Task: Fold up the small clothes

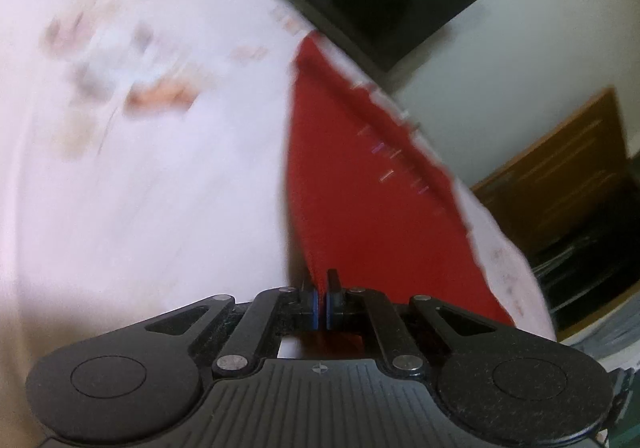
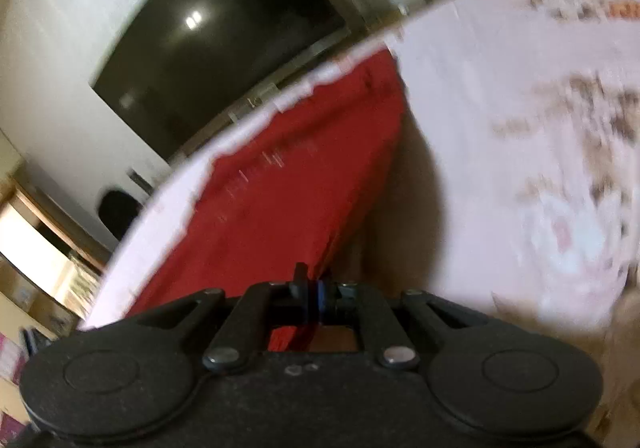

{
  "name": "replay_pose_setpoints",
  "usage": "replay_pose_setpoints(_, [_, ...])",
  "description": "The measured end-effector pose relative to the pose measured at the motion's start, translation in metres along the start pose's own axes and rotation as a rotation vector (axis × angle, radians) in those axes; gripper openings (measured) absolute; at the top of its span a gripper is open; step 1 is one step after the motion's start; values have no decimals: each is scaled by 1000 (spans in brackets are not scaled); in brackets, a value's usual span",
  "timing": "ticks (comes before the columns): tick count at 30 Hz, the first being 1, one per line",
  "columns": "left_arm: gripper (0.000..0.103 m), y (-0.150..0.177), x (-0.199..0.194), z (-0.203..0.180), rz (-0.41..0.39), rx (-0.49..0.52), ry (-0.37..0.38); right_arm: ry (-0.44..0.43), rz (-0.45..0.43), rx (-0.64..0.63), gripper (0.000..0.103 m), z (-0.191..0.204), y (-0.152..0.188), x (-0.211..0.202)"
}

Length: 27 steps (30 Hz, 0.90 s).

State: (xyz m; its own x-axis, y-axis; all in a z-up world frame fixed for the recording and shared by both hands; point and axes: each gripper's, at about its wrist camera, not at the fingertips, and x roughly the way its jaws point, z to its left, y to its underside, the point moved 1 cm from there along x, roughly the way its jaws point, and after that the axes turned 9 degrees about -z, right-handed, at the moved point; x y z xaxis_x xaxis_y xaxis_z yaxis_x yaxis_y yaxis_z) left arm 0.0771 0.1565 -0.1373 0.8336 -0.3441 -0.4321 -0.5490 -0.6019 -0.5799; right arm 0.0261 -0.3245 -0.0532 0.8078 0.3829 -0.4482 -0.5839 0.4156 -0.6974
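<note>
A red garment (image 1: pixel 352 183) lies stretched over a pale printed cloth-covered surface (image 1: pixel 140 167), near its far edge. My left gripper (image 1: pixel 322 302) is shut on the near edge of the red garment, which rises from between its blue pads. In the right wrist view the same red garment (image 2: pixel 280 191) runs away from my right gripper (image 2: pixel 314 296), which is shut on its edge. Both views are blurred by motion.
A dark TV screen (image 2: pixel 208 43) hangs on the white wall beyond the surface. A wooden cabinet (image 1: pixel 560 167) stands at right in the left view. Shelves with boxes (image 2: pixel 36 248) stand at left in the right view.
</note>
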Motion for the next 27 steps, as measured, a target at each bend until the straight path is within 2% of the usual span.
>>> replay_pose_setpoints(2, [3, -1, -2, 3, -11, -33, 12, 68, 62, 50, 5, -19, 17, 17])
replay_pose_setpoints(4, [3, -3, -4, -1, -5, -15, 8, 51, 27, 95, 5, -22, 18, 12])
replay_pose_setpoints(10, [3, -11, -16, -4, -39, -67, 41, 39, -21, 57, 5, -9, 4, 6])
replay_pose_setpoints(15, [3, -22, -3, -10, -53, -90, 49, 12, -72, 12, 5, 6, -18, 11])
replay_pose_setpoints(21, [3, -64, 11, -37, -133, -64, 96, -20, -123, -33, 5, 17, -56, 29])
replay_pose_setpoints(27, [3, -116, 46, -75, -180, 37, 127, -45, -192, -88, 5, 29, -105, 52])
